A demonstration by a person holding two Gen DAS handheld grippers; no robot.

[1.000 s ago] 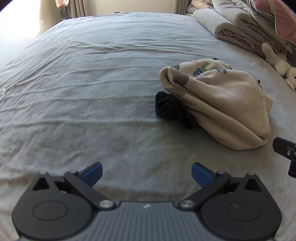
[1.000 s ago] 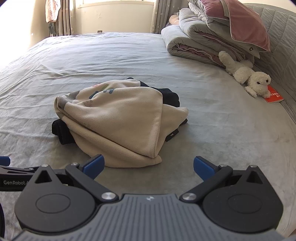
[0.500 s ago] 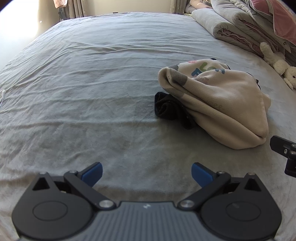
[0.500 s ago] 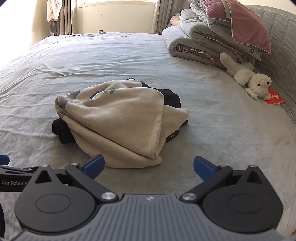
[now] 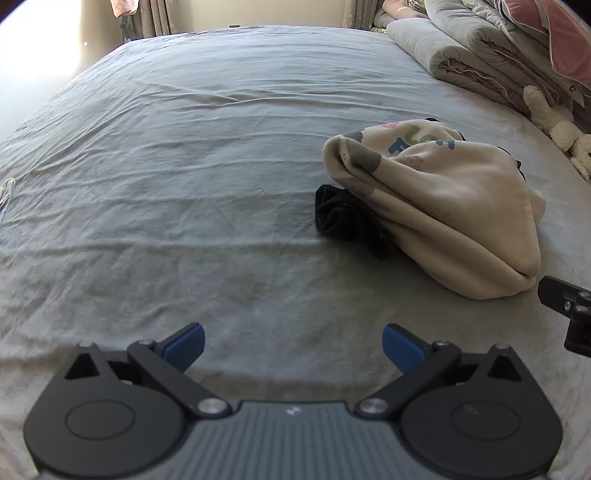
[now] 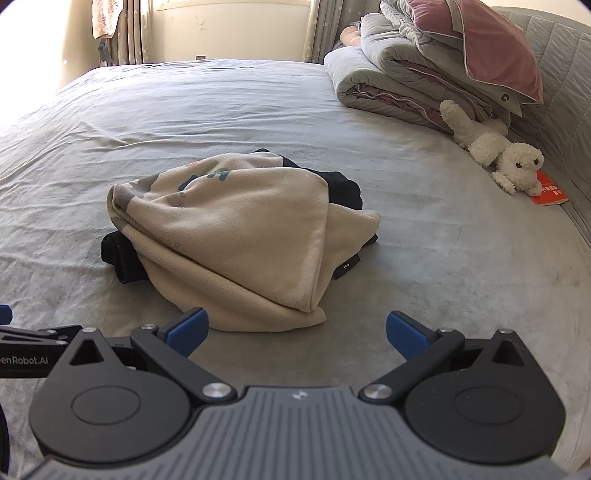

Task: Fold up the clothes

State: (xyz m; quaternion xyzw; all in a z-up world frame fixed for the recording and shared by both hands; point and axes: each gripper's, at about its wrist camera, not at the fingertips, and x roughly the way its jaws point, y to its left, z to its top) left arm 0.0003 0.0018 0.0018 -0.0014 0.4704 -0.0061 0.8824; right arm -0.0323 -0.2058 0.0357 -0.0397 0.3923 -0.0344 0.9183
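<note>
A crumpled cream garment point(image 6: 236, 236) with coloured lettering lies heaped on the grey bed, over a black garment point(image 6: 122, 258) that sticks out at its left and right. The same cream garment point(image 5: 443, 206) and black garment point(image 5: 343, 218) show in the left wrist view, ahead and to the right. My right gripper point(image 6: 295, 332) stands open just short of the heap's near edge, nothing between its fingers. My left gripper point(image 5: 293, 347) is open over bare sheet, left of the pile.
Folded grey quilts with a pink pillow point(image 6: 443, 66) are stacked at the head of the bed. A white plush toy point(image 6: 495, 147) and a red booklet point(image 6: 550, 190) lie at the right. The wrinkled sheet point(image 5: 166, 166) spreads wide to the left. Curtains point(image 6: 125, 33) hang behind.
Both grippers have crept slightly forward toward the pile. The clothes have not moved and both grippers stay open.
</note>
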